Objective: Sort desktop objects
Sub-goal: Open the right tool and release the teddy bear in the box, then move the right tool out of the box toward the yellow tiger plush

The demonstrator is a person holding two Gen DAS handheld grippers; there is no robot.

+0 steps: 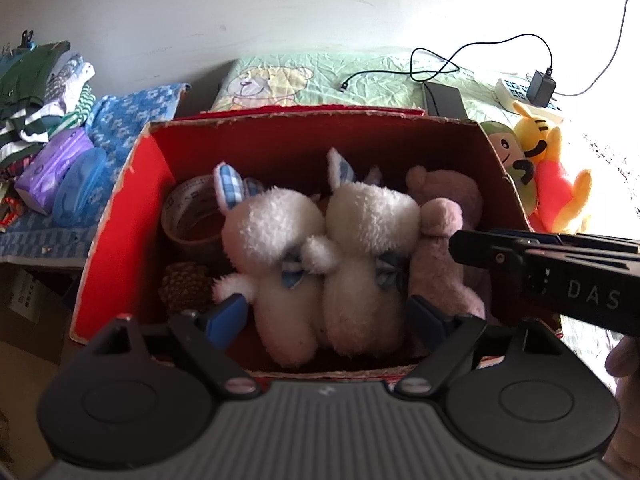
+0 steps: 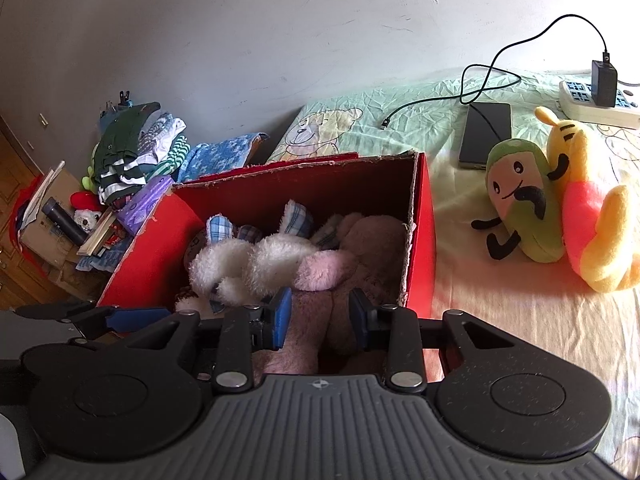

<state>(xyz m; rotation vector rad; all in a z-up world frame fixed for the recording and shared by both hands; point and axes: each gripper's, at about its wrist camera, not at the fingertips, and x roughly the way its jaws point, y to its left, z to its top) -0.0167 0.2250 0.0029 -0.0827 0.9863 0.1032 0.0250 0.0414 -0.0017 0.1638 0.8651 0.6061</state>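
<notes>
Filling the red box (image 2: 422, 240) with toys is going on: both bunnies (image 1: 316, 240) are lying inside. The left gripper (image 1: 326, 316) and right gripper (image 2: 318, 314) are hanging spread wide, holding nothing. Next, the green toy (image 2: 520, 200) beside the box probably needs grabbing.

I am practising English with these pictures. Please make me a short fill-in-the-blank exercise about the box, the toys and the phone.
1. The two white rabbit toys lie inside the ____ box.
2. The green plush leans against the ____ plush, outside the box.
3. The phone lies flat on the ____ sheet.
4. The roll of tape stands in the box beside the ____ rabbit.

Missing words: red; yellow; green; left
</notes>
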